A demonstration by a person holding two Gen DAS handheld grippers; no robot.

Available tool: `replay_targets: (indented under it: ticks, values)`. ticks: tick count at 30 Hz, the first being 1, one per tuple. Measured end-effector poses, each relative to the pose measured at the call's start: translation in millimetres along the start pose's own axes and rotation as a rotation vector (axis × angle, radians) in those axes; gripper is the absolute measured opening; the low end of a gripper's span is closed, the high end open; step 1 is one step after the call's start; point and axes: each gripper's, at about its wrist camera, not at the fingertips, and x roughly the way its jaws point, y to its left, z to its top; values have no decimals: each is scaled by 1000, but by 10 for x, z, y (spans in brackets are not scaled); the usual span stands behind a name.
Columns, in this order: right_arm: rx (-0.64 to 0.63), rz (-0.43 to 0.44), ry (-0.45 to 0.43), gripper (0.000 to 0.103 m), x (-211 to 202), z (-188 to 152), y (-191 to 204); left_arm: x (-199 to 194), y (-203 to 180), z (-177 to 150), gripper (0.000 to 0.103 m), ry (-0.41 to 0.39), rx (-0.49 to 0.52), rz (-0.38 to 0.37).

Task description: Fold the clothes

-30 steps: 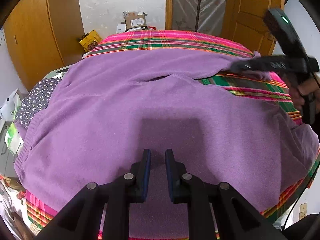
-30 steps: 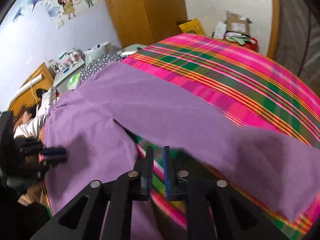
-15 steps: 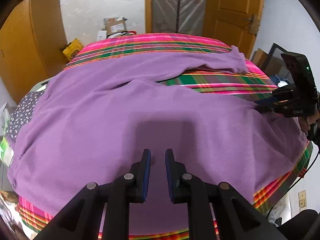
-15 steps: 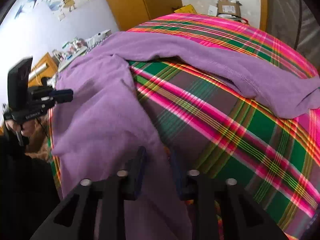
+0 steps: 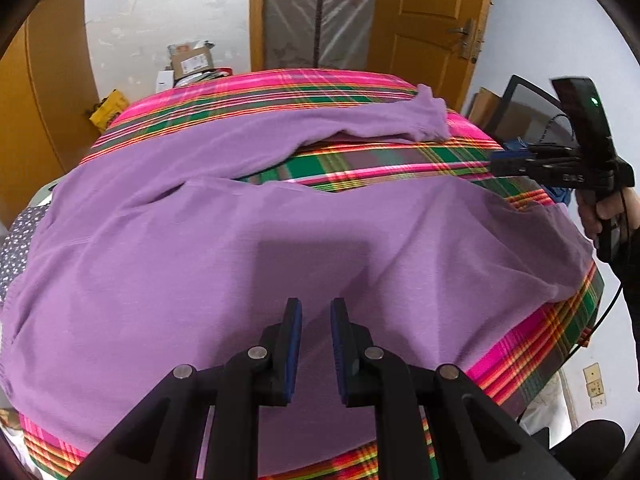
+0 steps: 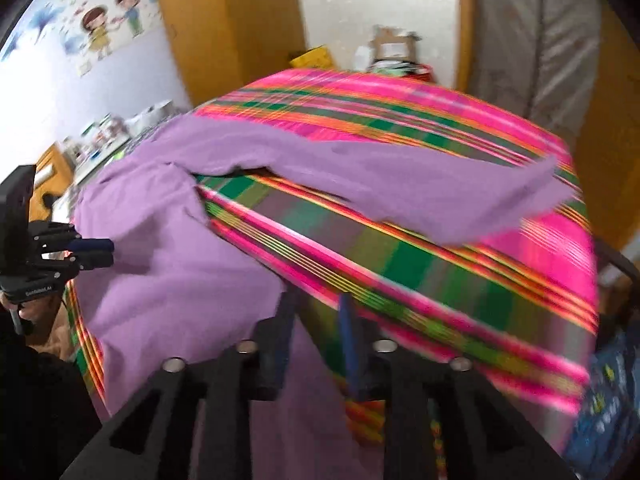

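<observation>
Purple sweater (image 5: 248, 248) lay spread over the plaid bed (image 5: 360, 160), one sleeve (image 5: 360, 124) stretched toward upper right. Soft and limp, it looked best pinched at a hem or cuff. Left tool (image 5: 316, 344) hung slightly parted, empty; right tool (image 6: 316, 344), jaws just opening, held nothing.

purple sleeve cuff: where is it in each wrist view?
Left wrist view: sleeve cuff upper right, lying on the plaid sheet near its far right corner.
Right wrist view: cuff right of centre, blurred, near the sheet's right edge.
Shared landmark: cardboard box beyond the bed.
</observation>
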Motion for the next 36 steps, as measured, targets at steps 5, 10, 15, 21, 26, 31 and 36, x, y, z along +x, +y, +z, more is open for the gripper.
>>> replay_targets:
  ticks: [5, 10, 15, 21, 26, 31, 36]
  values:
    - [79, -68, 11, 32, -302, -443, -254, -3, -190, 55, 14, -11, 40, -54]
    - [161, -130, -8, 33, -455, -698, -498, 15, -520, 182, 14, -30, 110, -135]
    - [254, -213, -53, 38, -761, -956, -759, 50, -797, 252, 14, -39, 161, -201]
    - [477, -263, -119, 48, -1169, -1442, -1250, 155, -915, 254, 14, -19, 174, -228]
    - [649, -108, -128, 54, -1058, -1699, -1538, 182, -938, 242, 14, -8, 172, -232]
    - [684, 18, -115, 48, -906, -1727, -1568, 196, -955, 243, 14, -5, 176, -232]
    - [603, -42, -127, 9, -961, -1571, -1462, 231, -952, 239, 14, 7, 175, -224]
